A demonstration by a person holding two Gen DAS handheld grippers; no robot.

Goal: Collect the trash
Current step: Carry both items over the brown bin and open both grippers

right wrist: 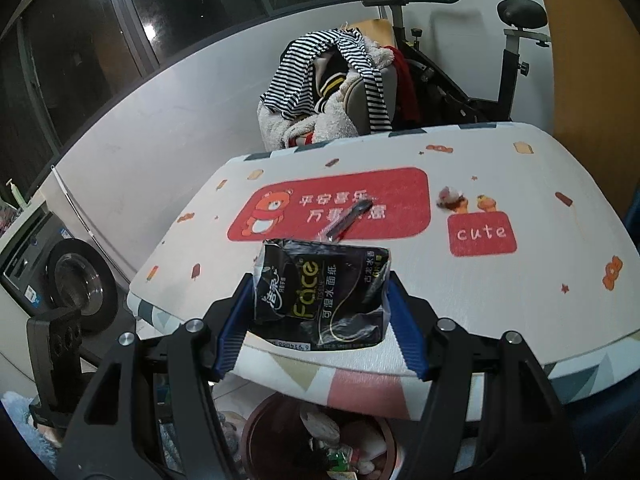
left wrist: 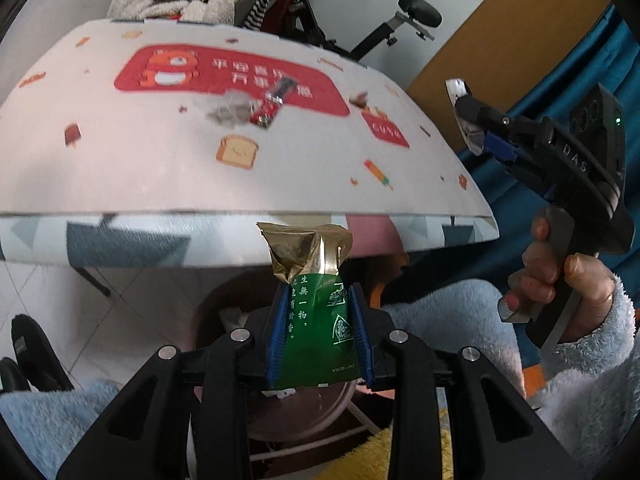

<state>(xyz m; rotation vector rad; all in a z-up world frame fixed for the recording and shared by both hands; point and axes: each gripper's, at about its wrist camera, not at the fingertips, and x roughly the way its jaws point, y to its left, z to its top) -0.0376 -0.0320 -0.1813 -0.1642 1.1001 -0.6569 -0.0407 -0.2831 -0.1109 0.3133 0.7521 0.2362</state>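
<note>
Green-and-gold foil was the first thing I noticed: the left gripper (left wrist: pixel 320 336) had its blue pads pinched on a small green tea packet (left wrist: pixel 320 320), holding it upright just off the near edge of the table (left wrist: pixel 280 176), over the pinkish-brown trash bin (left wrist: pixel 304 412) underneath. So that one looked like it was mid-delivery, basically at the drop-off.

Over on the other side, the right gripper (right wrist: pixel 316 320) was clamped on a black tissue pack wrapper (right wrist: pixel 320 292), jaws fairly wide because the wrapper's wide. It hung above the table's near edge, with the trash bin (right wrist: pixel 256 436) visible below and already holding some scraps.

Still left on the tabletop: a red-and-black snack wrapper (right wrist: pixel 344 222) lying on the red bear print, plus a little crumpled scrap (right wrist: pixel 447 197) near the "cute" patch.

My guess is the next move was just lining each piece up over the bin's mouth and letting the pads spread. The right one probably needed to pull back from the table edge first, or the wrapper could land on the tablecloth.
</note>
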